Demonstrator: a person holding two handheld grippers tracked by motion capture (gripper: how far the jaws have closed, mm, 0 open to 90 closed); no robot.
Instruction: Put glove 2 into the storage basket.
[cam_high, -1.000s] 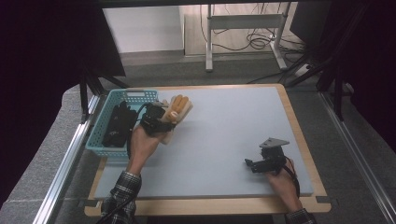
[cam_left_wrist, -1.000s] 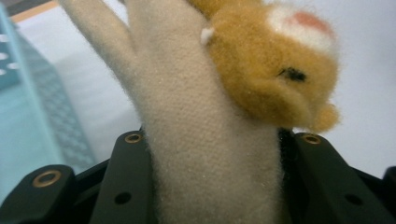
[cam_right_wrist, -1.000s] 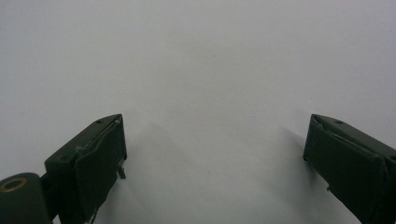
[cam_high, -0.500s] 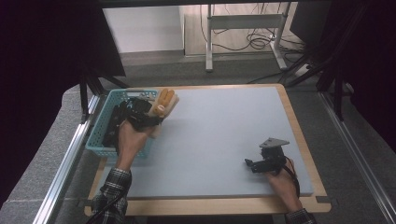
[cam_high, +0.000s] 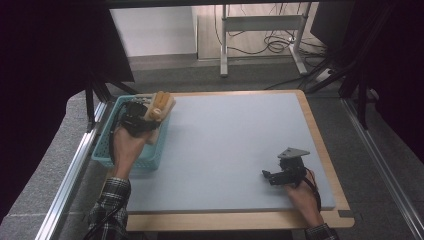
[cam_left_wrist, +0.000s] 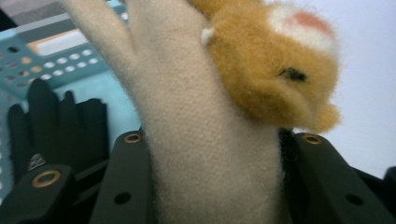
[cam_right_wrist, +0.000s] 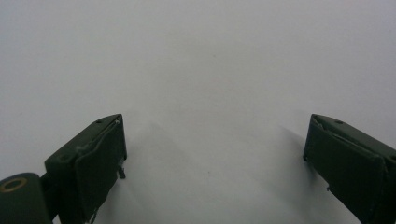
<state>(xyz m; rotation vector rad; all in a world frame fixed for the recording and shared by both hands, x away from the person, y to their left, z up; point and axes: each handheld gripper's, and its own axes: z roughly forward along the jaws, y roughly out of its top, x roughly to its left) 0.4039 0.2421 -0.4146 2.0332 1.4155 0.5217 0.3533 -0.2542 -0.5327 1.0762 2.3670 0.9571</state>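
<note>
A beige and orange plush glove (cam_high: 159, 105) (cam_left_wrist: 201, 126) hangs over the right rim of the teal basket (cam_high: 106, 145), gripped by my left gripper (cam_high: 145, 117) (cam_left_wrist: 212, 177), whose jaws are shut on its beige cuff. A black glove (cam_left_wrist: 56, 126) lies inside the teal basket (cam_left_wrist: 56, 70). My right gripper (cam_high: 270, 176) (cam_right_wrist: 215, 154) rests low over the grey mat (cam_high: 235, 145) near the front right, jaws wide apart with nothing between them.
The grey mat (cam_right_wrist: 210, 70) lies on a wooden-edged table (cam_high: 320, 150). Metal rails run along both sides. A white desk frame (cam_high: 260, 30) and cables stand on the floor beyond the far edge.
My left gripper has carried the plush glove leftward from over the mat to above the basket's right rim. The right gripper has stayed still.
</note>
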